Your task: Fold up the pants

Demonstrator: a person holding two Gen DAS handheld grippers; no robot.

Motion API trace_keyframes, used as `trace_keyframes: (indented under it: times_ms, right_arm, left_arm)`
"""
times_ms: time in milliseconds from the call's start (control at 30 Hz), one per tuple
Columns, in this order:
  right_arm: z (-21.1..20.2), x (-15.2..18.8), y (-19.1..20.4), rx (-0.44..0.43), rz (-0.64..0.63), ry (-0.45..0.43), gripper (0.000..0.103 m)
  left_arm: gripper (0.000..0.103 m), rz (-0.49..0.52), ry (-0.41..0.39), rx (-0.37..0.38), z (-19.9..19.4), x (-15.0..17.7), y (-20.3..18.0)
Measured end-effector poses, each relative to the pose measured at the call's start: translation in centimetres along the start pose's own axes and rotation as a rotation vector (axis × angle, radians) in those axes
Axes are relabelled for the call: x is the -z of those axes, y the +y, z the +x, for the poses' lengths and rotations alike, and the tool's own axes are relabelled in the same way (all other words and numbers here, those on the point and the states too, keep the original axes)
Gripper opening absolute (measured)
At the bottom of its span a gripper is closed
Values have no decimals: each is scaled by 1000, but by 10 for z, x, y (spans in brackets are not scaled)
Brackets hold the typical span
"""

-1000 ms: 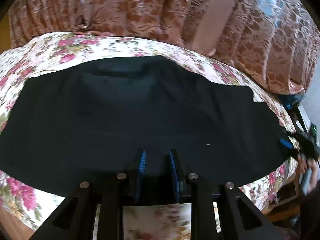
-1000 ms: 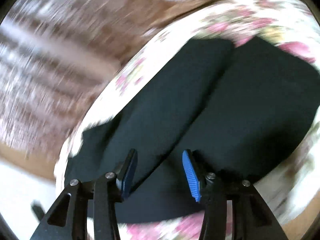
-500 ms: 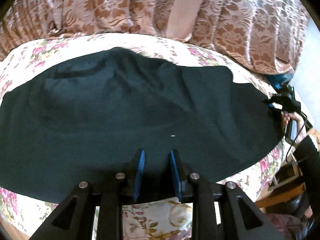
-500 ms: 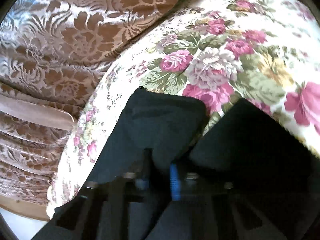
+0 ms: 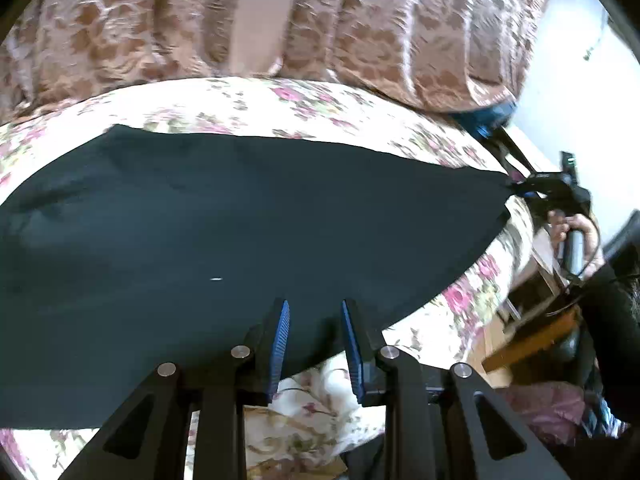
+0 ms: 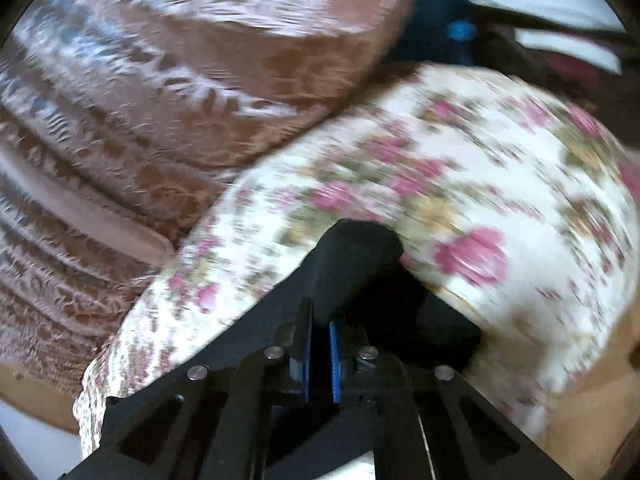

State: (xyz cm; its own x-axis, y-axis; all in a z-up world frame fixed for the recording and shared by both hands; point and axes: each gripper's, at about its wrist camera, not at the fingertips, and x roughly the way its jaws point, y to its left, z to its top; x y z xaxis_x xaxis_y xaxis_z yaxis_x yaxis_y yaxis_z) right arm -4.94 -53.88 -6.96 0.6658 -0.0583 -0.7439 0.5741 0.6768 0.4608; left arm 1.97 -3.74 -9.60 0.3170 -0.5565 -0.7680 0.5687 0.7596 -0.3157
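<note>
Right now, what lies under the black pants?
The black pants lie on a floral bedcover showing around their edges. Whatever sits beneath their middle is covered.

We see a bed covered by a cream bedspread (image 5: pixel 360 116) printed with pink roses and green leaves. Behind it hangs a brown curtain (image 5: pixel 380 28) with a shiny raised floral pattern, falling in heavy folds, and a plain pinkish band (image 5: pixel 264 12) runs down it. To the right a pale wall (image 5: pixel 572 92) catches bright daylight. Lower right, beside the bed, we make out some wooden furniture (image 5: pixel 532 344). The right wrist view is motion-blurred, showing the same curtain (image 6: pixel 168 92) and bedspread (image 6: pixel 500 184).
</note>
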Motion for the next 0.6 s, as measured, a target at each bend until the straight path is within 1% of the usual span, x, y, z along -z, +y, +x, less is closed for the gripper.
trace_keyframes:
  times_ms: [133,200,300,367,400,433,533,567,600]
  right_arm:
    - [19,19,-40,50,97,56,7]
    - [26,27,-55,28,146,70,7]
    - [22,30,-60,-19,157,45,10]
    - [22,28,-63,-43,173,44,19]
    - [22,27,-64,-57,182,43,25]
    - [21,26,-64,-62,188,42,27]
    - [23,25,-61,-56,183,46,27]
    - [25,25,-59,-51,177,47,27]
    - [28,25,-57,-44,170,48,27]
  left_arm:
    - [26,46,45,-1,10,1,-11]
    - [27,67,53,3,13,2,-16]
    - [33,108,71,4,20,5,-25]
    - [39,130,93,6,26,6,-31]
    - [40,145,96,3,28,7,-34]
    - [40,163,95,-5,31,7,-37]
    - [39,201,88,-18,37,7,-43]
    - [37,214,88,-25,39,7,-45]
    - [26,229,83,-37,40,7,-47]
